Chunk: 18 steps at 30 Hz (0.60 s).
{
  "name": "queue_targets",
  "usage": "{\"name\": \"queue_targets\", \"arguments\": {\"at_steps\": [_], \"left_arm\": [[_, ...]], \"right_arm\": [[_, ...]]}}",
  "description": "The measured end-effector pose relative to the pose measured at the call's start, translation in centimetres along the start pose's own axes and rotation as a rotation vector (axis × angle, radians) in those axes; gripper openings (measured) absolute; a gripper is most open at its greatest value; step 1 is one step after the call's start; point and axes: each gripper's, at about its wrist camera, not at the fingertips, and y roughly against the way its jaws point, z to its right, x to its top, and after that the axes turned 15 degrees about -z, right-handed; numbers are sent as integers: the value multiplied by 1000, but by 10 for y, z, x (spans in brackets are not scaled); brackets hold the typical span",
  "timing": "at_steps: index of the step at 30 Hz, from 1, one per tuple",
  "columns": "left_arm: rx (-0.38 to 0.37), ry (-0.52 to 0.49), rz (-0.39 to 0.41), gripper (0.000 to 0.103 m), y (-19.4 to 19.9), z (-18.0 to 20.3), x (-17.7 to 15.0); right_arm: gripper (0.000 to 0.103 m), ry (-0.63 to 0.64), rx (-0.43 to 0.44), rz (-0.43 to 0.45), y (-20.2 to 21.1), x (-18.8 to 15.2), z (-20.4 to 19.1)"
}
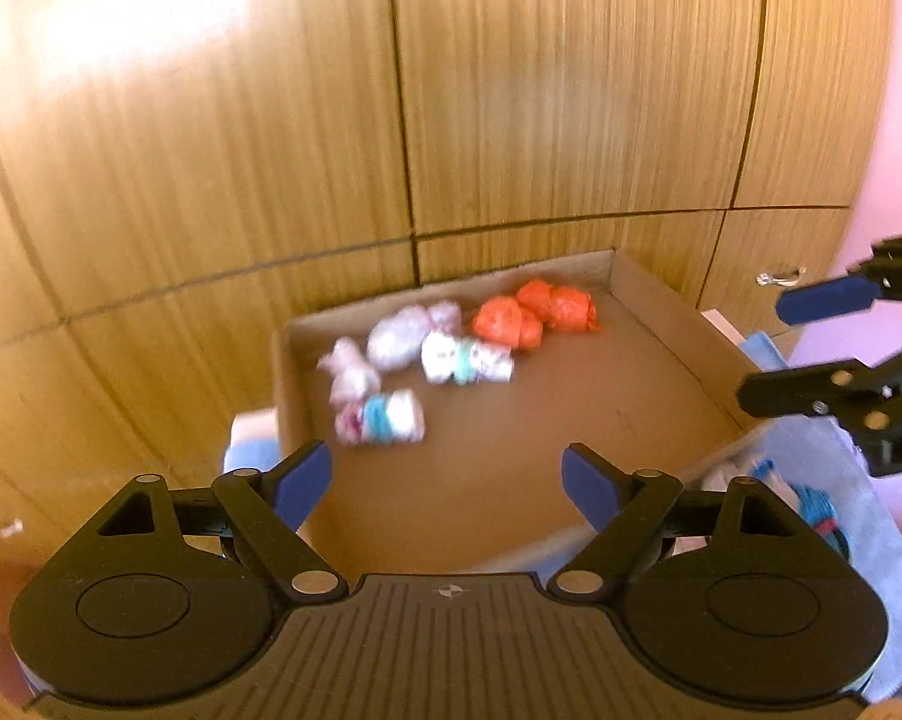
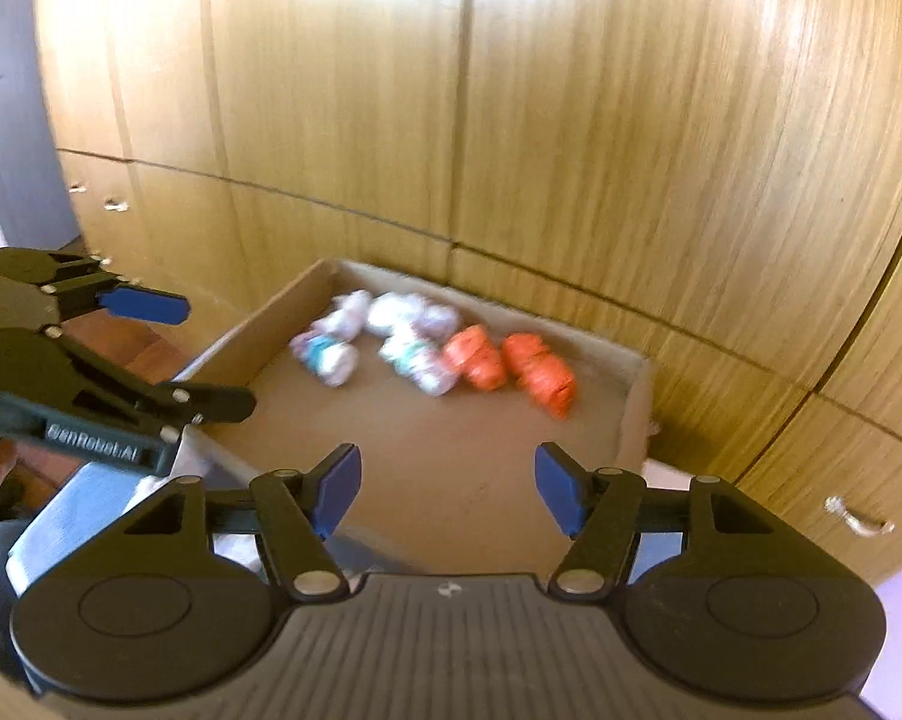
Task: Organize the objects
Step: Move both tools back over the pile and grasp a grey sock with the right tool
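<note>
I am holding both grippers above the near edge of the cardboard box (image 1: 649, 294), looking down into it. The left gripper (image 1: 445, 483) is standing with its blue pads well apart and nothing between them. The right gripper (image 2: 448, 489) is also standing parted and is carrying nothing.

The rolled bundles are sitting together along the far wall of the box. Two orange bundles (image 1: 535, 315) are lying toward the far right corner, touching each other. Just beside them on the left, the pale patterned bundles (image 1: 412, 333) are clustering toward the far left corner, one with a teal band (image 1: 382, 417) lying nearest me. The near half of the box floor is bare cardboard. Both views are blurring, so I cannot make out the fabric or the prints.

I am judging these rolls to be soft and light, most likely small garments, and not fragile. They will probably squash under the pads and may unroll if pinched at a loose end. I am planning to take each one across its middle, where the roll is thickest, with the pads closing on the two long sides.

A pale blue cloth (image 1: 859, 480) with a blue cord is lying outside the box at its near right corner.
</note>
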Motion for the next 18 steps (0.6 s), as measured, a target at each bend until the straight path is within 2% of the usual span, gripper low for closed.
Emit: {"name": "queue_targets", "arguments": {"at_steps": [1, 3, 4, 9, 12, 15, 18], "left_arm": [[-4, 14, 8, 88, 5, -3, -9], [-11, 35, 27, 89, 14, -8, -30], [-12, 43, 38, 90, 18, -11, -41], [-28, 61, 97, 91, 28, -16, -104], [-49, 60, 115, 92, 28, -13, -137], [-99, 55, 141, 92, 32, -10, -165], [-115, 29, 158, 92, 33, -6, -182]], "right_arm": [[62, 0, 0, 0, 0, 0, 0], [63, 10, 5, 23, 15, -29, -20], [64, 10, 5, 23, 15, -29, -20], [67, -20, 29, 62, 25, -90, -57], [68, -46, 34, 92, 13, -128, -87], [67, -23, 43, 110, 1, -141, -105], [65, -5, 34, 121, -8, -143, -113]]}}
